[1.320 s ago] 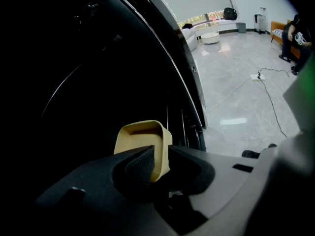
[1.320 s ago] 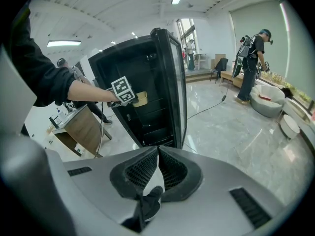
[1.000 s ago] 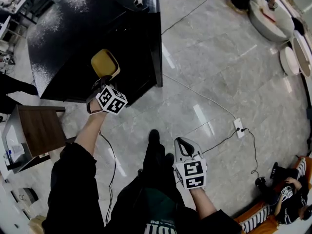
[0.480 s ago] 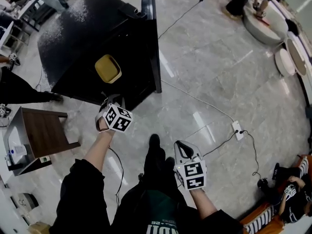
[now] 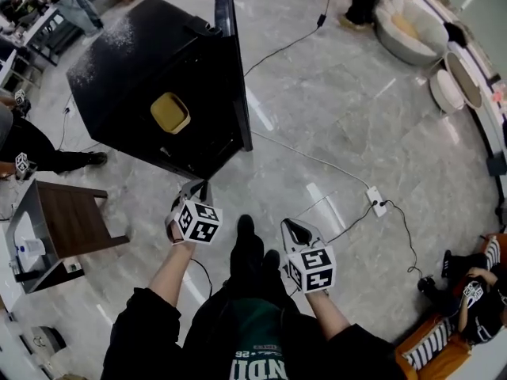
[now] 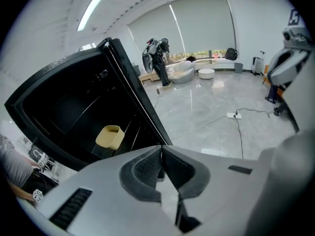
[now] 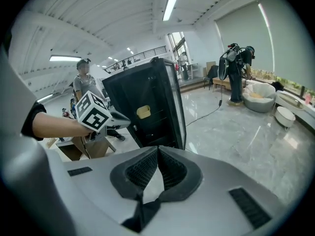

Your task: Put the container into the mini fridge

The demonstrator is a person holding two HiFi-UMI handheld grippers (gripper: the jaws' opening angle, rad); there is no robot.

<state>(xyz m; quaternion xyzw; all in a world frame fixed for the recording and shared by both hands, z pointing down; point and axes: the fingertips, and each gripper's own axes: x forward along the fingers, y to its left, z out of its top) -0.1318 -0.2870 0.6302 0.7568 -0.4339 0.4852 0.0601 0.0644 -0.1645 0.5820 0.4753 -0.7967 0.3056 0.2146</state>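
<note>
Yellow container (image 5: 170, 112) seated in mini fridge (image 5: 131, 58), well beyond left gripper (image 5: 194, 188) and right gripper (image 5: 295, 229), fingers (image 6: 145, 168) together, empty; closing door (image 5: 235, 77) likely next.

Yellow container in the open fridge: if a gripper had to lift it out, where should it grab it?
Probably by its near wall, at the rim. The yellow container stands upright, mouth up, inside the mini fridge, so one jaw could slip inside and one outside. Come from the open front, alongside the open door. The left gripper is nearer, but its jaws are shut.
</note>
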